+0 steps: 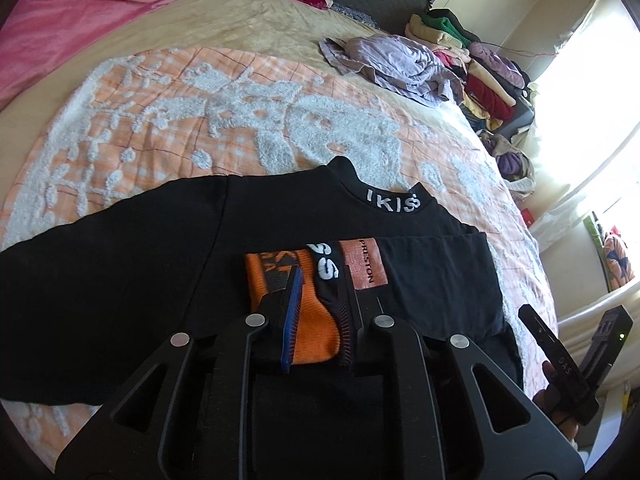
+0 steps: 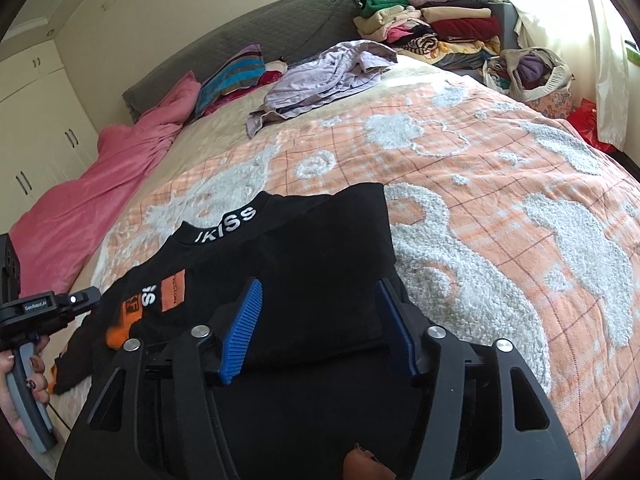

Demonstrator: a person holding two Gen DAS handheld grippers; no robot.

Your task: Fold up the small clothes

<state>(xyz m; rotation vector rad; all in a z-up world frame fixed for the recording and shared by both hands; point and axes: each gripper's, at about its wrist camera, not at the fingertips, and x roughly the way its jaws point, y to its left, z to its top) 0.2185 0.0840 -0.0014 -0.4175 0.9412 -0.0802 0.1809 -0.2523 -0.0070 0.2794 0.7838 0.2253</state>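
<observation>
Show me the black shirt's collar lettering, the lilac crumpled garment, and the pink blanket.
collar lettering (image 2: 225, 225), right wrist view, on the white letters along the neckband.
lilac crumpled garment (image 2: 320, 80), right wrist view, on its rumpled middle.
pink blanket (image 1: 76, 12), left wrist view, on its broad flat part.

The bed (image 2: 500, 216) is covered by an orange checked blanket (image 1: 168, 92) with fluffy white patterns, and a beige sheet (image 1: 256, 20) shows past it toward the grey headboard (image 2: 256, 28). A black top (image 1: 132, 264) with white lettering on its collar lies spread on the blanket at the near edge. Farther up lie a crumpled lilac garment (image 2: 324, 76), a pink duvet (image 2: 104, 196) along one side, and a striped pillow (image 2: 232, 76).
</observation>
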